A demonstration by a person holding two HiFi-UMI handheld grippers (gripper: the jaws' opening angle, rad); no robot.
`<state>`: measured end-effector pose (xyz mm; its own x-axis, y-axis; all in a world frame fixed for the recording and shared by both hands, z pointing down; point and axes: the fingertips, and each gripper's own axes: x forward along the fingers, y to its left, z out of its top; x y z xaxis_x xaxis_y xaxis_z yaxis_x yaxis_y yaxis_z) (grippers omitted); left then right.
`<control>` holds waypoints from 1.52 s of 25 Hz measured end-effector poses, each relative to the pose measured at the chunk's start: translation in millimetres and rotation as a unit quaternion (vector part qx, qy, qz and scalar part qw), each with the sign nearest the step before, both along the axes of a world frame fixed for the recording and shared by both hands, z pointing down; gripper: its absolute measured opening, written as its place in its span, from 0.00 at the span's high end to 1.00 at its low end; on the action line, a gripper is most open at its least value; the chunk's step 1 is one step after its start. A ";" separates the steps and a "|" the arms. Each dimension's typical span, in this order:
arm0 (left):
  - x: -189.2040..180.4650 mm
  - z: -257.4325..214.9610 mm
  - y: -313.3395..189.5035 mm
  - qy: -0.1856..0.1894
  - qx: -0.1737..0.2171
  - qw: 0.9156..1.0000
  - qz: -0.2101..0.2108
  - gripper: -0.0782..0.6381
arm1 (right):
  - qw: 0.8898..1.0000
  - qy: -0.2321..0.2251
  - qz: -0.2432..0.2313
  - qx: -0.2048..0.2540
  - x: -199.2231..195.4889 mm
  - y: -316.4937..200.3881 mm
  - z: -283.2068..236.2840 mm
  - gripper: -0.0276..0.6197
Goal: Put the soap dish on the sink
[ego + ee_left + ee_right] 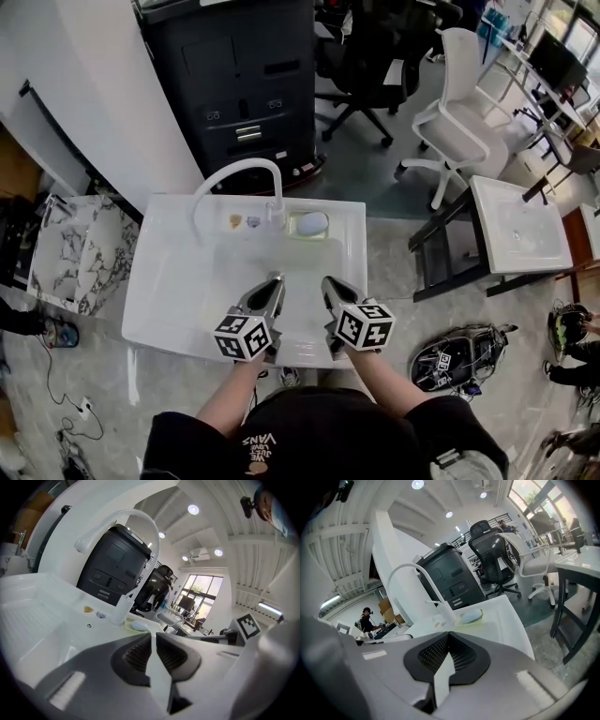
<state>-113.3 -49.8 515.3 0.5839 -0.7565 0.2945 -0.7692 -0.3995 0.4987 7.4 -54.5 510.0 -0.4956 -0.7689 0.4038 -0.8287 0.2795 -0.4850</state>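
The soap dish point(309, 225), a pale oval on a yellowish base, rests on the back ledge of the white sink point(159, 281), just right of the curved white faucet point(239, 171). Both gripper views show it far ahead: soap dish point(139, 625) and soap dish point(469, 616), each beside the faucet point(136, 517) point(401, 571). My left gripper point(275, 279) point(153, 634) hovers over the front of the basin, its jaws a narrow gap apart with nothing between them. Beside it, my right gripper point(330, 281) point(449, 634) is shut and empty. Neither touches the dish.
A black cabinet point(244, 84) stands behind the sink. A white office chair point(459, 112) and a second white sink on a dark stand point(520, 225) are at the right. A marbled basin point(80, 248) sits at the left. Gear and cables lie on the floor point(450, 361).
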 end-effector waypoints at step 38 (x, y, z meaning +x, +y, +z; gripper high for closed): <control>-30.8 -22.2 88.3 -0.041 0.046 0.997 0.043 0.82 | 0.998 0.063 0.012 0.017 -4.8 85.6 -14.8 0.95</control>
<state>-144.1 38.5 493.0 0.6249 -0.7302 0.2763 -0.7667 -0.5070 0.3939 2.6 31.1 495.2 -0.4243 -0.7943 0.4349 -0.8892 0.2745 -0.3661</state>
